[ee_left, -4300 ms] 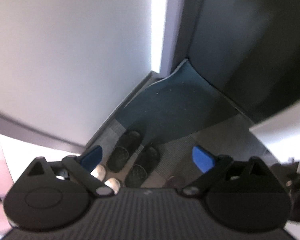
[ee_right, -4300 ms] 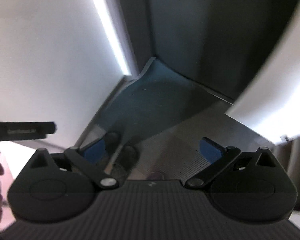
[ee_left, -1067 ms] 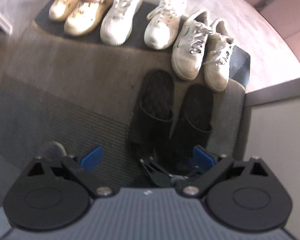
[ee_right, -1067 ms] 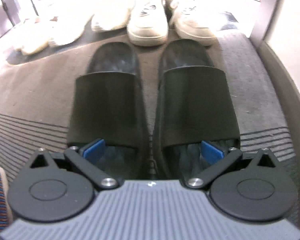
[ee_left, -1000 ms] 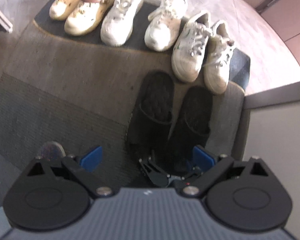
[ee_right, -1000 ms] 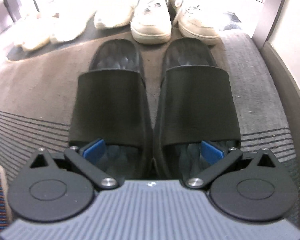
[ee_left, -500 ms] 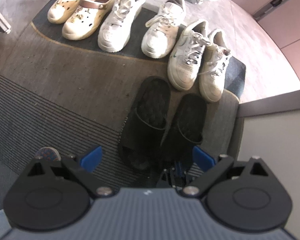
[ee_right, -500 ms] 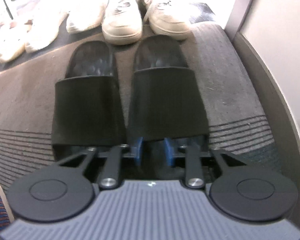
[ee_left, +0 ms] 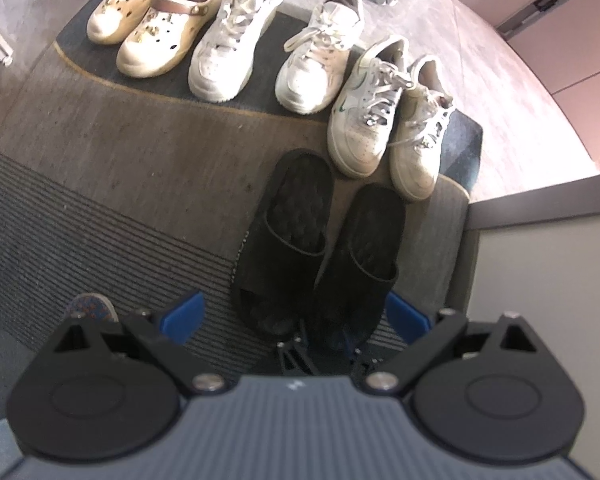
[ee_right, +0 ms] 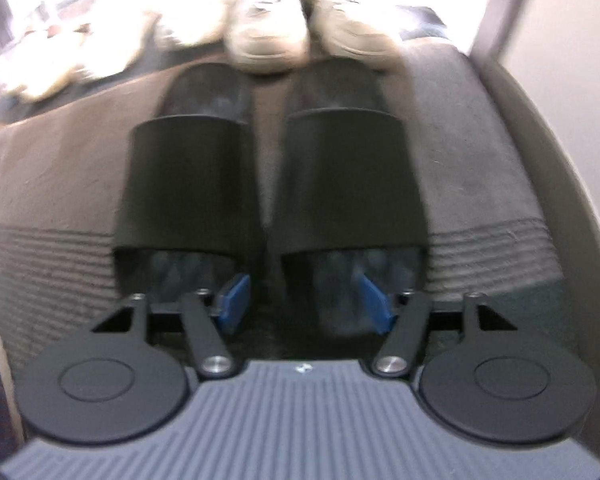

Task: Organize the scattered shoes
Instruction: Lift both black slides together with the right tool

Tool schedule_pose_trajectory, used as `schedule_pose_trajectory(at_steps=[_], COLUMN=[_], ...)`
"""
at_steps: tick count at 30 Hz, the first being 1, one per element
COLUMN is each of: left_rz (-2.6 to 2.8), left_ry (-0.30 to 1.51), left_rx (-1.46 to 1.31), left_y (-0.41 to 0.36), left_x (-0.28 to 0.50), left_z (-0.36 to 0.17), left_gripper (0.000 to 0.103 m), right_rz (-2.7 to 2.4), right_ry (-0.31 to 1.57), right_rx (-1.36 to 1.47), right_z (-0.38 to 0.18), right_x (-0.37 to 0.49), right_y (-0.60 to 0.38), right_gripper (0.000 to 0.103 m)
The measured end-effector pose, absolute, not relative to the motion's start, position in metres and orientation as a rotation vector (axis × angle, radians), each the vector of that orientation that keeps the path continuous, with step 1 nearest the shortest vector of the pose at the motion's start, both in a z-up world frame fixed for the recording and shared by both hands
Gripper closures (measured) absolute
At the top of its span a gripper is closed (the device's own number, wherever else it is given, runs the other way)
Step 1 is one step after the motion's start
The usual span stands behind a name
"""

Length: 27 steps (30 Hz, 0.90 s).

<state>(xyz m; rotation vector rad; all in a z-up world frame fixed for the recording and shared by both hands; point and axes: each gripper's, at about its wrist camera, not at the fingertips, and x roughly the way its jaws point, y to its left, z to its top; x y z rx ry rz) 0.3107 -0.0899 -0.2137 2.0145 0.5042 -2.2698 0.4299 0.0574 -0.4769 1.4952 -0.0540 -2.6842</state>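
On the grey mat (ee_left: 100,184), matte black slides (ee_right: 268,184) lie paired; both tools (ee_left: 296,318) (ee_right: 306,300) spread.

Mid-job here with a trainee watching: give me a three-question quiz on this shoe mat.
1. True or false: the black slides lie at opposite ends of the mat.
2. Which shoes sit nearest the slides' far ends? A) tan clogs B) green-marked white sneakers C) brown boots
3. Fill in: the left gripper is ___.
Key: 1 false, they lie side by side; 2 B; 3 open.
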Motion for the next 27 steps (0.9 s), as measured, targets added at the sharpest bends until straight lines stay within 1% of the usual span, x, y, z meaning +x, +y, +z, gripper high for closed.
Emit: schedule_pose_trajectory(at_steps=[1,2,3,4,6,8,10,12,14,16,17,18,19,20,21,23,24,27], left_rz=[-2.282,-2.297,-2.305,-2.313,-2.326,-2.334,-2.336,-2.358,-2.38,-2.387,-2.388,-2.388,-2.387,-2.387,-2.387,-2.382,-2.375,-2.342], left_ry=[0.497,0.486,0.478,0.471,0.457,0.444,0.442,0.426,0.407,0.379,0.357,0.329,0.293,0.265,0.249,0.229,0.22,0.212], left_rx=[2.019,2.026,2.032,2.036,2.043,2.051,2.059,2.055,2.049,2.05,2.053,2.054,2.054,2.05,2.041,2.03,2.03,2.027], left_y=[-0.089,-0.089,-0.088,-0.088,-0.087,-0.086,-0.083,-0.078,-0.073,-0.066,-0.062,-0.058,-0.054,-0.051,-0.049,-0.048,-0.047,-0.05], left_x=[0.31,0.308,0.307,0.305,0.302,0.298,0.296,0.293,0.29,0.292,0.293,0.293,0.294,0.294,0.295,0.296,0.296,0.297], left_z=[-0.213,-0.211,-0.21,-0.21,-0.209,-0.208,-0.207,-0.203,-0.2,-0.201,-0.202,-0.203,-0.205,-0.207,-0.208,-0.213,-0.215,-0.219], left_gripper=[0.004,0.004,0.004,0.004,0.004,0.004,0.004,0.004,0.004,0.004,0.004,0.004,0.004,0.004,0.004,0.004,0.004,0.004], right_rz=[-2.68,-2.676,-2.683,-2.692,-2.707,-2.739,-2.756,-2.821,-2.828,-2.823,-2.841,-2.85,-2.857,-2.854,-2.836,-2.821,-2.813,-2.785], right_ry=[-0.052,-0.037,-0.028,-0.02,0.05,0.045,-0.015,-0.033,-0.019,0.011,-0.002,-0.005,-0.006,-0.02,-0.021,-0.014,-0.015,-0.011], right_rx=[1.475,1.457,1.432,1.406,1.373,1.357,1.335,1.23,1.159,1.167,1.162,1.172,1.183,1.197,1.189,1.185,1.189,1.208], right_z=[-0.478,-0.482,-0.487,-0.491,-0.501,-0.508,-0.511,-0.509,-0.512,-0.521,-0.524,-0.523,-0.521,-0.514,-0.508,-0.498,-0.491,-0.466], right_x=[0.43,0.428,0.429,0.431,0.434,0.438,0.435,0.43,0.429,0.428,0.427,0.426,0.425,0.423,0.423,0.422,0.421,0.413], right_y=[0.055,0.051,0.049,0.047,0.044,0.045,0.049,0.048,0.041,0.033,0.032,0.031,0.031,0.031,0.031,0.03,0.03,0.03], right_gripper=[0.034,0.027,0.023,0.026,0.026,0.025,0.026,0.025,0.025,0.023,0.023,0.029,0.031,0.041,0.054,0.069,0.073,0.079])
